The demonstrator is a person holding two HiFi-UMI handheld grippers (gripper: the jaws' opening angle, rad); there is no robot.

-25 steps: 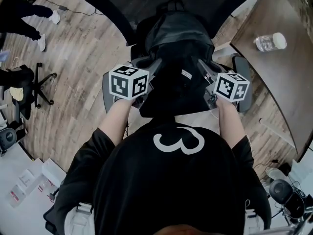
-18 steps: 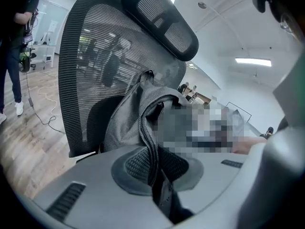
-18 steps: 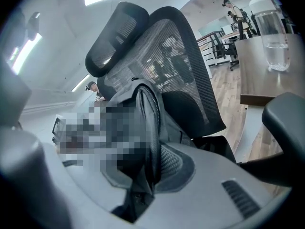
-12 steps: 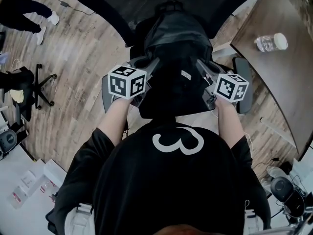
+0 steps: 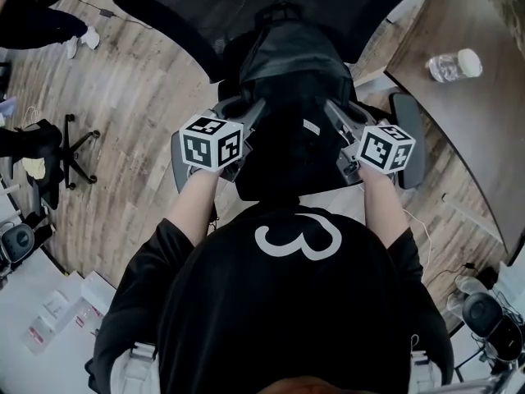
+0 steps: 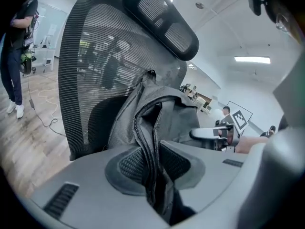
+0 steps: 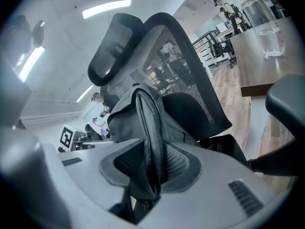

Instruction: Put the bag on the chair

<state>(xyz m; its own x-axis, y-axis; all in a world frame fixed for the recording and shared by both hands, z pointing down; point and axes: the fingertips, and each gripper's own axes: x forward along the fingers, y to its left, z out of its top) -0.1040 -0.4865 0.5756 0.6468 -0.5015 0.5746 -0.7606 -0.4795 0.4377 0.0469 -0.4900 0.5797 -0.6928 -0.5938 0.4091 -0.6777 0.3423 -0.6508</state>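
A dark grey bag (image 5: 291, 64) rests on the seat of a black mesh office chair (image 5: 189, 6), leaning against its backrest. My left gripper (image 5: 246, 109) is at the bag's left side and my right gripper (image 5: 336, 113) at its right. In the left gripper view the bag's zipper fold (image 6: 145, 128) runs slack between the pads of my left gripper (image 6: 152, 161). In the right gripper view a fold of the bag (image 7: 150, 128) stands between the pads of my right gripper (image 7: 152, 161). Both pairs of jaws have just been opening, with bag fabric between them.
A wooden desk (image 5: 467, 113) with a water bottle (image 5: 449, 68) stands at the right, close to the chair's right armrest (image 5: 408, 138). Another chair's base (image 5: 57, 150) and a person's legs (image 5: 41, 23) are at the left. Small boxes (image 5: 57, 318) lie on the floor.
The bag and both grippers keep their places on the chair. Only the head view has shifted slightly.
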